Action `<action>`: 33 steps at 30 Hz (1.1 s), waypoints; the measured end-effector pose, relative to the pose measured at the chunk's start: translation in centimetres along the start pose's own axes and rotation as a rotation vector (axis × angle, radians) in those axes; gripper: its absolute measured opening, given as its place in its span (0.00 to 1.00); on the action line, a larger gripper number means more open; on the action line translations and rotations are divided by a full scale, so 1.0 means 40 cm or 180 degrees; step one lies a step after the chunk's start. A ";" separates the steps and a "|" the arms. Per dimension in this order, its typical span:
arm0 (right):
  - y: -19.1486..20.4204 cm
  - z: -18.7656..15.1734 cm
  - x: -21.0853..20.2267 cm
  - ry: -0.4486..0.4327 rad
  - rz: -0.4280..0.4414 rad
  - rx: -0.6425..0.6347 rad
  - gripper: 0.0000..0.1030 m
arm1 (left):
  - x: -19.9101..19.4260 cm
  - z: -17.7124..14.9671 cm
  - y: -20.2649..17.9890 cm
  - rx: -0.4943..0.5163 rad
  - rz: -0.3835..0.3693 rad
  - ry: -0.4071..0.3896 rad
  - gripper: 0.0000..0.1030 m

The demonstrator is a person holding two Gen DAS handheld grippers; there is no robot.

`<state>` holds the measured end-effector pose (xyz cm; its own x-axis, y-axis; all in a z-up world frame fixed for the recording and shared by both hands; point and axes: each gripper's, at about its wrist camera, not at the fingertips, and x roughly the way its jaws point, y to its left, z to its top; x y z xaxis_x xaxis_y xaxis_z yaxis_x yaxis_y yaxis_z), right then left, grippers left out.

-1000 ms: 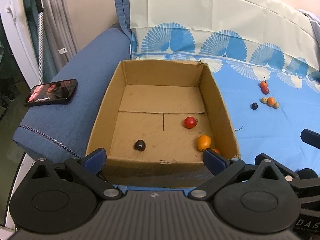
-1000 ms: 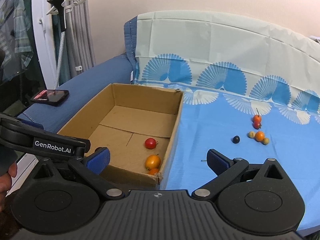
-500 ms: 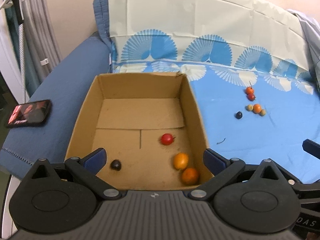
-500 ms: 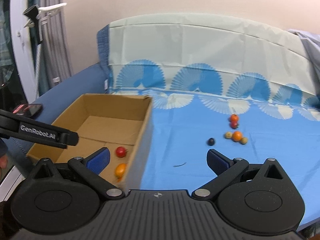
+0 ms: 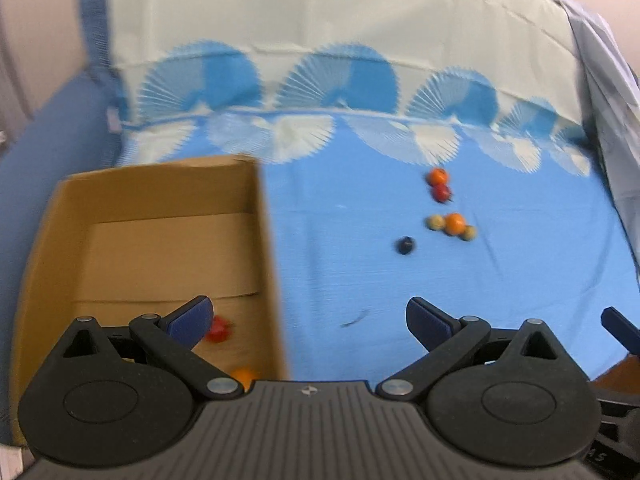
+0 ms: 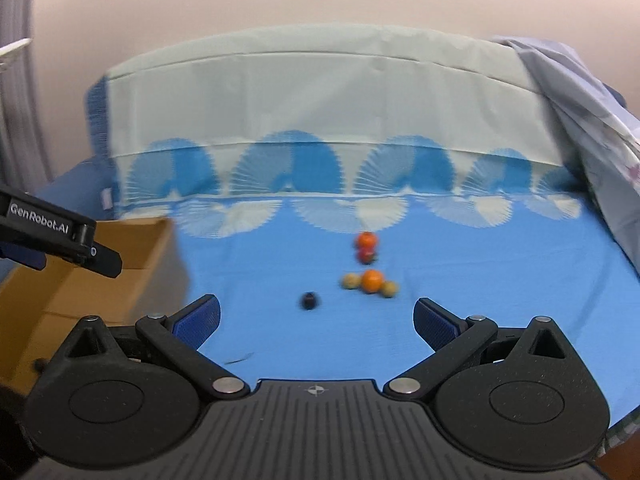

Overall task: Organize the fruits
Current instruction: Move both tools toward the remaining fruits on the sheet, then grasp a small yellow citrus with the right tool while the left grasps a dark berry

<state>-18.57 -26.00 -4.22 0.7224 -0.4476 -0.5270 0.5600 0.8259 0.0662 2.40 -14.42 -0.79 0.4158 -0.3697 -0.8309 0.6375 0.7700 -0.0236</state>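
A cardboard box [image 5: 264, 248] stands on the blue sheet at the left; a red fruit [image 5: 219, 330] and an orange fruit [image 5: 243, 376] lie in its near corner. Loose fruits lie on the sheet to the right: a dark one [image 5: 405, 245], an orange one [image 5: 455, 223] between two tan ones, and an orange-and-red pair [image 5: 439, 184] behind. The right wrist view shows them too, the dark one [image 6: 309, 301] and the orange one [image 6: 371, 280]. My left gripper [image 5: 310, 316] is open and empty over the box's right wall. My right gripper [image 6: 316, 318] is open and empty, short of the loose fruits.
A fan-patterned cloth [image 6: 320, 120] covers the backrest behind the sheet. A grey cloth [image 6: 592, 120] hangs at the right. A small dark stem [image 5: 354, 318] lies on the sheet near the box. The box [image 6: 152, 248] shows at the left of the right wrist view.
Both grippers have swung to the right, away from the box and toward the loose fruits. The phone and the dark fruit in the box have left view. Both stay open.
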 end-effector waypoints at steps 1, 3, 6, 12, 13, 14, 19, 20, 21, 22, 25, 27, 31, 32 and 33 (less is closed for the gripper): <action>-0.022 0.000 0.024 0.0007 -0.0055 0.0019 0.99 | 0.035 0.018 -0.022 0.0021 -0.0070 0.0043 1.00; -0.068 0.001 0.080 0.0004 -0.0152 0.0042 0.99 | 0.115 0.059 -0.064 0.0091 -0.0206 0.0140 1.00; -0.123 -0.004 0.172 0.0054 -0.0270 -0.0021 0.99 | 0.235 0.116 -0.124 0.0216 -0.0397 0.0240 1.00; -0.219 -0.025 0.391 0.0240 -0.0271 -0.0168 0.99 | 0.455 0.195 -0.234 0.0495 -0.0559 0.0418 1.00; -0.235 -0.028 0.428 0.0281 -0.0257 -0.0153 0.99 | 0.490 0.200 -0.250 0.0565 -0.0559 0.0479 1.00; -0.248 -0.031 0.463 0.0332 -0.0241 -0.0133 0.99 | 0.519 0.201 -0.261 0.0613 -0.0528 0.0534 1.00; -0.288 -0.052 0.628 0.0502 -0.0222 -0.0130 0.99 | 0.647 0.192 -0.281 0.0677 -0.0426 0.0731 1.00; -0.290 -0.059 0.660 0.0530 -0.0232 -0.0183 0.99 | 0.666 0.194 -0.283 0.0673 -0.0424 0.0775 1.00; -0.283 -0.065 0.688 0.0559 -0.0250 -0.0239 0.99 | 0.684 0.194 -0.281 0.0668 -0.0414 0.0821 1.00; -0.277 -0.070 0.711 0.0589 -0.0246 -0.0281 0.99 | 0.701 0.192 -0.280 0.0673 -0.0382 0.0861 1.00; -0.265 -0.084 0.765 0.0634 -0.0193 -0.0318 0.99 | 0.737 0.183 -0.273 0.0693 -0.0297 0.0917 1.00; -0.260 -0.089 0.780 0.0560 -0.0145 -0.0321 0.99 | 0.747 0.175 -0.266 0.0674 -0.0293 0.0933 0.99; -0.251 -0.092 0.792 0.0478 -0.0119 -0.0329 0.99 | 0.743 0.162 -0.273 0.0738 -0.0348 0.0895 0.83; -0.251 -0.093 0.791 0.0462 -0.0122 -0.0337 0.98 | 0.739 0.158 -0.277 0.0769 -0.0349 0.0856 0.75; -0.250 -0.094 0.788 0.0443 -0.0113 -0.0359 0.92 | 0.734 0.156 -0.280 0.0810 -0.0347 0.0820 0.71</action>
<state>-2.92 -47.07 -24.69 0.6357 -0.4319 -0.6399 0.5294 0.8471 -0.0458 11.53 -37.15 -21.46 0.1805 -0.2744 -0.9445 0.8233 0.5675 -0.0075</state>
